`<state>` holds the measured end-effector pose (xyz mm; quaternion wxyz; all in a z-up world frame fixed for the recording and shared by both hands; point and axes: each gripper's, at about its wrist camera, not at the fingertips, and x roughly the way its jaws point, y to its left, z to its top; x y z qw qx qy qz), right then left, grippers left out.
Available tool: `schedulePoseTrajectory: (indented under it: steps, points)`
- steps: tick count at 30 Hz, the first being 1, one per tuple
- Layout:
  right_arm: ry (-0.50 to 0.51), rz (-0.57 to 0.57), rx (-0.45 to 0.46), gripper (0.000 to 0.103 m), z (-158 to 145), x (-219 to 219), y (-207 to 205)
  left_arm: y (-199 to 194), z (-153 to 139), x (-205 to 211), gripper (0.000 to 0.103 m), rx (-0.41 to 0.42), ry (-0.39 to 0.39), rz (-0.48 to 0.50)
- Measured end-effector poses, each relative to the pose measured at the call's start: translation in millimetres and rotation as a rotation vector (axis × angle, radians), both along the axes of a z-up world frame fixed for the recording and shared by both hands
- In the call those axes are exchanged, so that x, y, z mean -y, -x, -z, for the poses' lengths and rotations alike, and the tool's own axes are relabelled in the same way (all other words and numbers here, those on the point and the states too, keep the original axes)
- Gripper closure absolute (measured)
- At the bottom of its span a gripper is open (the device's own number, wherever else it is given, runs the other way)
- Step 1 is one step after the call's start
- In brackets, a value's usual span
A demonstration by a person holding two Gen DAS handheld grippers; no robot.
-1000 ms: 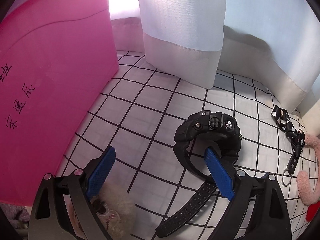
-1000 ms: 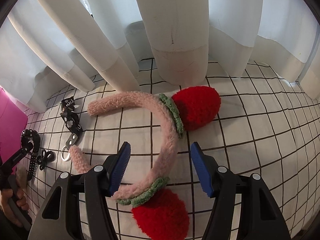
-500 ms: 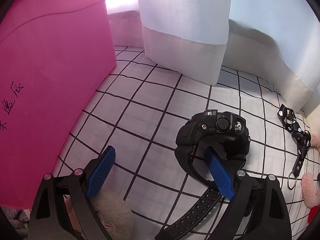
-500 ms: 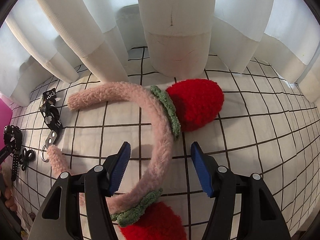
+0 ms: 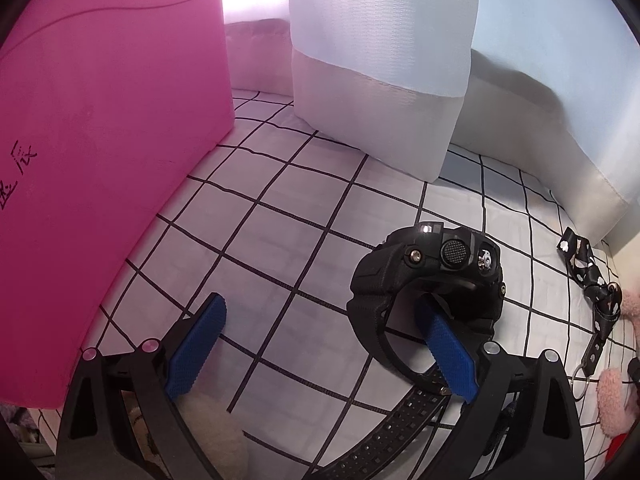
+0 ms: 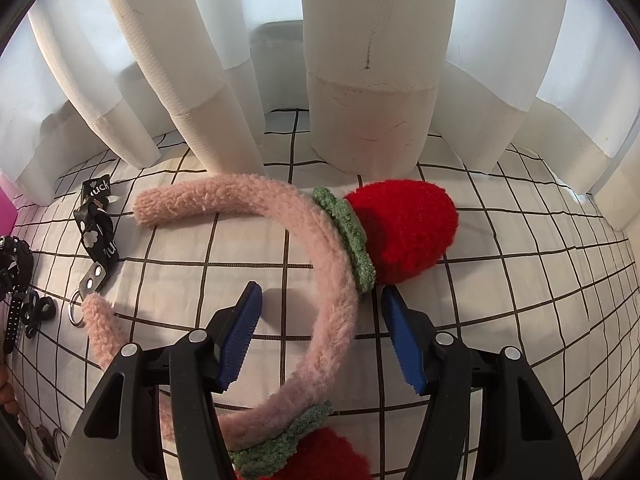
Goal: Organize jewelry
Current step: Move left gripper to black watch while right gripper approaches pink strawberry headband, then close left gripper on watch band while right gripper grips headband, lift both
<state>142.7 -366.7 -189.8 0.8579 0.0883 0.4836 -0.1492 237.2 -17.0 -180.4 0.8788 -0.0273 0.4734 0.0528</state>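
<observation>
Left wrist view: the left gripper (image 5: 320,350) stands wide, jaws just opened further, one finger (image 5: 446,354) hooked through the black watch (image 5: 430,276) loop, nothing clamped. Draw it clear before lifting.

Right wrist view: the right gripper (image 6: 320,338) stands half open astride the pink headband (image 6: 332,280), pads not touching. Close squarely on the band, clear of the strawberry (image 6: 404,230).

Gridded white cloth (image 6: 520,280); curtains (image 6: 368,60) behind.
</observation>
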Motion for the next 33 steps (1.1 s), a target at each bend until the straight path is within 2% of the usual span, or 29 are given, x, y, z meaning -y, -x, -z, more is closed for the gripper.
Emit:
schedulePoseTrajectory:
  steps: [3, 4, 5, 7, 11, 13, 15, 17, 20, 24, 33]
  points:
    - [0.003, -0.025, 0.007, 0.050, -4, -3, 10, 2, 1, -1, 0.010, 0.003, 0.000, -0.001]
    - [0.003, -0.039, 0.008, 0.057, -4, -8, 12, 3, 0, 0, 0.012, 0.003, 0.001, 0.005]
    - [0.006, -0.049, 0.007, 0.069, -6, -11, 13, 4, 0, 1, 0.017, 0.008, 0.002, 0.015]
    - [0.007, -0.055, 0.008, 0.087, -7, -14, 14, 10, -5, 4, 0.032, 0.022, 0.001, 0.042]
    - [-0.038, -0.055, 0.019, 0.092, -11, -15, 19, 16, -11, 11, 0.076, 0.030, 0.026, 0.085]
    - [-0.060, -0.053, 0.029, 0.092, -12, -12, 24, 16, -13, 10, 0.082, 0.024, 0.043, 0.073]
    - [-0.062, -0.058, 0.041, 0.093, -15, -9, 29, 17, -16, 9, 0.093, 0.025, 0.054, 0.072]
    - [-0.068, -0.065, 0.055, 0.093, -18, -9, 35, 22, -20, 8, 0.095, 0.028, 0.069, 0.075]
    - [-0.076, -0.075, 0.068, 0.093, -23, -3, 41, 33, -24, 13, 0.095, 0.037, 0.048, 0.083]
    - [-0.079, -0.092, 0.086, 0.093, -30, -1, 51, 47, -28, 11, 0.095, 0.038, 0.079, 0.065]
    - [-0.079, -0.157, 0.127, 0.093, -60, 10, 64, 78, -63, 14, 0.095, 0.106, 0.100, 0.053]
